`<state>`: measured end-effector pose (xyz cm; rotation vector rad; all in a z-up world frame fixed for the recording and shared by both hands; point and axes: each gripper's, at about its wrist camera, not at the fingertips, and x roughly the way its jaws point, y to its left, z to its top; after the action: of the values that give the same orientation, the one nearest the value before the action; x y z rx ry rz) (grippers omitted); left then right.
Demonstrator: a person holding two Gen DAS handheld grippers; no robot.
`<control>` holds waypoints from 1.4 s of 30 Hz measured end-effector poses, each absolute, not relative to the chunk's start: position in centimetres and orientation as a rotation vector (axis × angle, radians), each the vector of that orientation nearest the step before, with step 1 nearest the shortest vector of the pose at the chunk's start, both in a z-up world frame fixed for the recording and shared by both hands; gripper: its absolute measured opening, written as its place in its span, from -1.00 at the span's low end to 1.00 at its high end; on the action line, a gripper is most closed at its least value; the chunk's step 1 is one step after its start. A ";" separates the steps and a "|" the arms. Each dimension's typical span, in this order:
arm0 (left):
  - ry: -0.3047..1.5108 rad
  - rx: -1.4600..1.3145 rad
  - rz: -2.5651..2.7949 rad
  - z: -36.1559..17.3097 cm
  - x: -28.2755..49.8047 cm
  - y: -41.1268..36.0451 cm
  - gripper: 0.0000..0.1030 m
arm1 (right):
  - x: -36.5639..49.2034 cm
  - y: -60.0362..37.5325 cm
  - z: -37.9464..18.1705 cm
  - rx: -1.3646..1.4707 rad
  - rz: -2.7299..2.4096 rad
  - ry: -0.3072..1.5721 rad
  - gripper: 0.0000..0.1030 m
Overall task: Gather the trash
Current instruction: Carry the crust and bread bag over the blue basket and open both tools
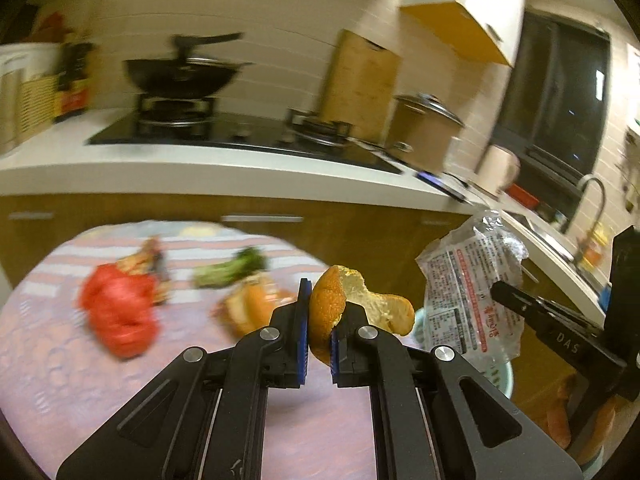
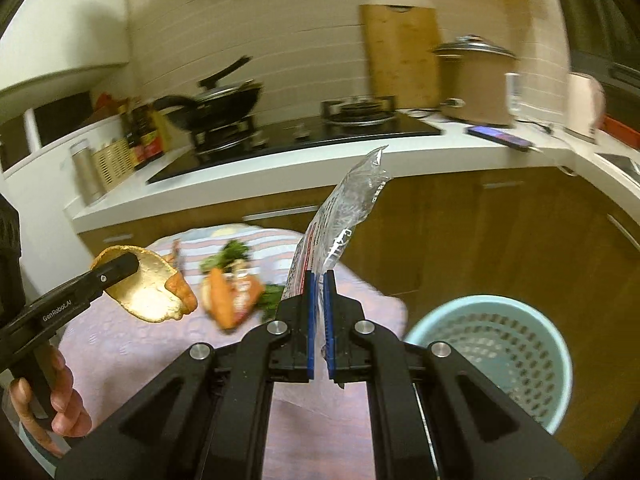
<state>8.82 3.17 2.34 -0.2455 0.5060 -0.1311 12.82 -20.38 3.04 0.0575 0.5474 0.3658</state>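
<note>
My left gripper [image 1: 320, 318] is shut on a curled piece of orange peel [image 1: 360, 304], held up above the pink-clothed table [image 1: 60, 360]. My right gripper [image 2: 320, 280] is shut on a crinkled clear plastic wrapper [image 2: 348, 208] that sticks up from its blue pads. In the right wrist view the left gripper [image 2: 120, 268] with its peel [image 2: 152, 292] is at the left. A light-blue mesh bin [image 2: 480, 302] stands on the floor to the right of the table. A red plastic bag [image 1: 118, 312], green vegetable scraps [image 1: 230, 270] and more peel [image 1: 248, 308] lie on the table.
Behind the table runs a white kitchen counter [image 2: 280, 192] with a gas hob, a black wok [image 2: 224, 104], a rice cooker [image 2: 476, 80] and a phone [image 2: 500, 136]. Wooden cabinet fronts stand below it. A person's hand [image 2: 60, 412] holds the left gripper's handle.
</note>
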 end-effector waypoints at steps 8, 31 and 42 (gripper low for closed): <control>0.560 -0.187 -0.273 1.5 13.9 -5.0 -0.89 | 14.1 -27.0 1.6 0.111 0.244 0.563 -0.95; 0.803 -0.055 -0.480 -6.4 21.5 -17.0 -0.43 | 17.2 -34.5 -6.4 0.154 0.055 0.742 -0.92; 0.784 -0.038 -0.454 -5.9 19.8 -15.2 0.02 | 16.4 -35.1 -7.0 0.158 -0.020 0.761 -0.13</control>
<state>19.82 -15.19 -5.94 -0.0375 0.7840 -0.4543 16.38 -35.07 -6.97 0.1583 0.7608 -0.0196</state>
